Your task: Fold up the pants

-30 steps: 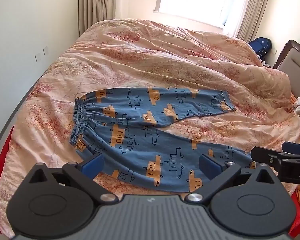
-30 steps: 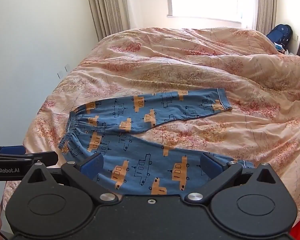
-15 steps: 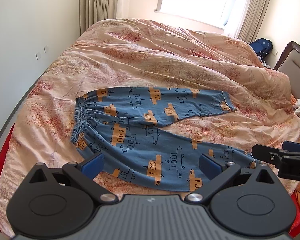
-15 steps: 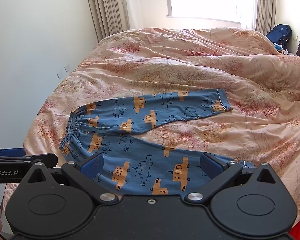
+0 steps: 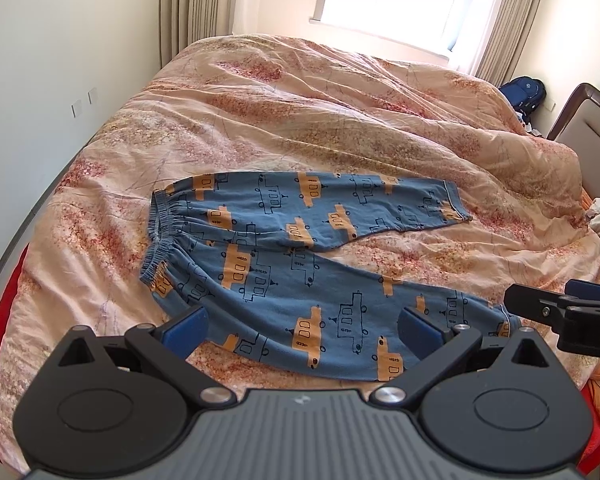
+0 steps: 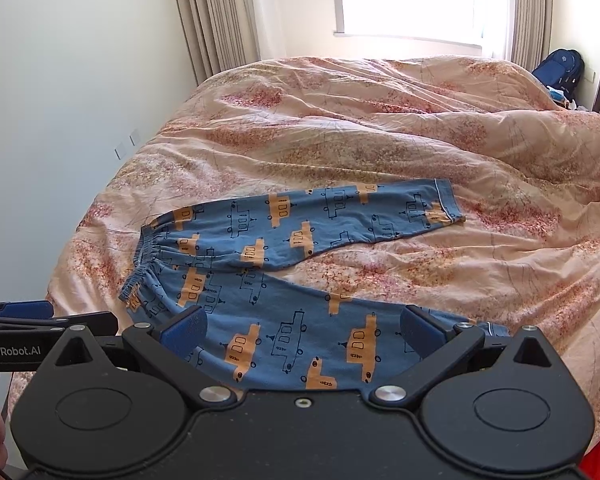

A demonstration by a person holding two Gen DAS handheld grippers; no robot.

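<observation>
Nothing shifted: blue pants [image 5: 300, 264] flat on duvet [image 5: 300, 120]; left gripper [image 5: 300, 326], right gripper [image 6: 304, 326] wide open, empty, above near leg.

Pants [image 5: 300, 264]: mid-blue cloth, printed with orange-yellow vehicle shapes and dark-outlined vehicle drawings; a thin pale line runs along the cuff.
Duvet [image 5: 340, 120]: peach-pink ground, blotched with red and ochre speckle patches and fine dark lines.
Left gripper [image 5: 302, 330]: black body, grey ribbed plate at centre, silver pivot screws; fingers [image 5: 184, 330] blue-padded.
Right gripper [image 6: 304, 330]: black body throughout; fingers [image 6: 182, 330] blue-padded.
White lettering on the black side of each gripper.
Sheet edge [image 5: 0, 320]: bright red.
Curtains [image 6: 216, 20]: beige.
Walls [image 6: 60, 80]: off-white.
Backpack [image 6: 560, 70]: dark blue.
Headboard [image 5: 588, 124]: brown frame, beige panel.
</observation>
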